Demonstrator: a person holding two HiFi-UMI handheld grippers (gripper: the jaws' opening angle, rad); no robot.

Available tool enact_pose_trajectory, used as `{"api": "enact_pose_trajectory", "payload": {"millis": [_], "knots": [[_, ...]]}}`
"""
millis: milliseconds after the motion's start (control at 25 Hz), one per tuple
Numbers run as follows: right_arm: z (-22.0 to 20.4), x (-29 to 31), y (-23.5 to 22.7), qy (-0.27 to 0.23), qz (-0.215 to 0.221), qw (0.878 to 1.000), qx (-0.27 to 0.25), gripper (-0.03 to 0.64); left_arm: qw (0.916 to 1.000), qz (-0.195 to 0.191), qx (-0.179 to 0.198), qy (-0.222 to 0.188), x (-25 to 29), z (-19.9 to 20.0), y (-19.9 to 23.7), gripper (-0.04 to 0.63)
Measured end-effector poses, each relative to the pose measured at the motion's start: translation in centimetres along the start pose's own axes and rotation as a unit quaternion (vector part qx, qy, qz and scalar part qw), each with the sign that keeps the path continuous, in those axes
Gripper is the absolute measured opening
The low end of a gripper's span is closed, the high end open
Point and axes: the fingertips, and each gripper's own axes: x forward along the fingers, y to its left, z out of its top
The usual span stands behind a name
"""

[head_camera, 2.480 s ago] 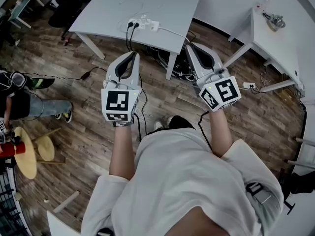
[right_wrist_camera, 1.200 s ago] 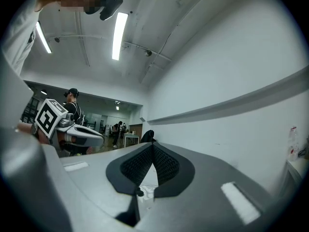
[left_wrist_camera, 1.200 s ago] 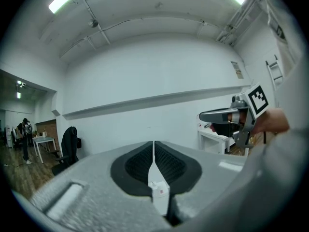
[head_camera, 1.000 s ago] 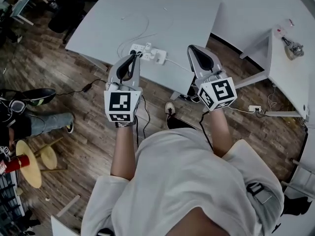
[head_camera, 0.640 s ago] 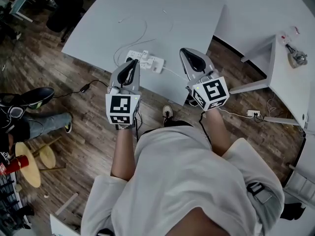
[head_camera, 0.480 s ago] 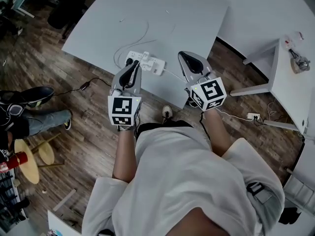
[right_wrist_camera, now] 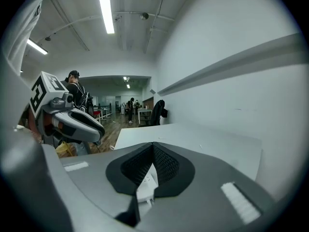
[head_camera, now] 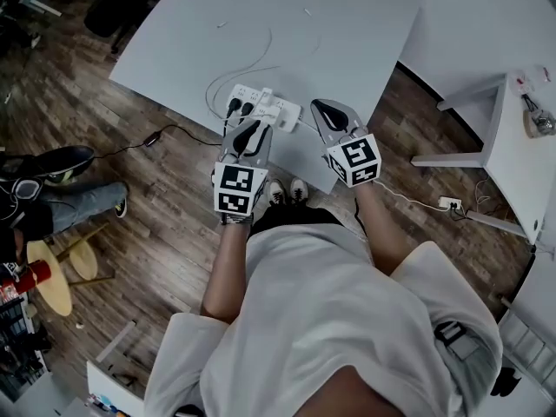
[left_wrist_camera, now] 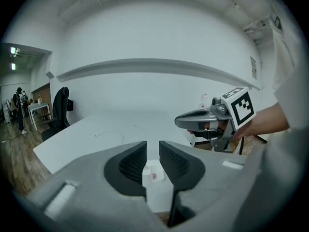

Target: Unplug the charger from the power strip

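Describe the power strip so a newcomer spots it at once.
Find the big white table. Near its front edge lies the power strip: a white bar with two black plugs at its left end. The wire beside it is thin and loose.

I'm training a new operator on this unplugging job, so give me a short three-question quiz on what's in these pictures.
1. True or false: the power strip lies on the table.
2. The right tool is: A) shut and empty, B) clamped on a plug, C) wide open.
3. In the head view, what colour are the two plugs at the strip's left end?

Key: 1. True. 2. A. 3. Black.
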Motion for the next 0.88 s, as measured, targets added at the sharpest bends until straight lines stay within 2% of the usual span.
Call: {"api": "enact_pose_trajectory", "payload": {"millis": [200, 360, 480, 880], "knots": [[-4.2, 2.7, -0.2, 0.049, 0.005, 0.999, 0.002, 0.002, 0.9985, -0.018, -0.021, 0.048, 2.5, -4.1, 0.5, 0.101], [-7.7, 4.8, -0.1, 0.089, 0.018, 0.996, 0.006, 0.002, 0.9966, -0.022, -0.042, 0.068, 4.9, -6.3, 1.2, 0.147], [-9.9, 6.0, 0.1, 0.107, 0.026, 0.994, 0.015, 0.002, 0.9954, -0.025, -0.052, 0.076, 6.3, -7.5, 1.6, 0.158], [-14.9, 9.3, 0.4, 0.169, 0.048, 0.984, 0.027, 0.002, 0.993, -0.032, -0.04, 0.107, 10.0, -9.6, 1.8, 0.163]]}}
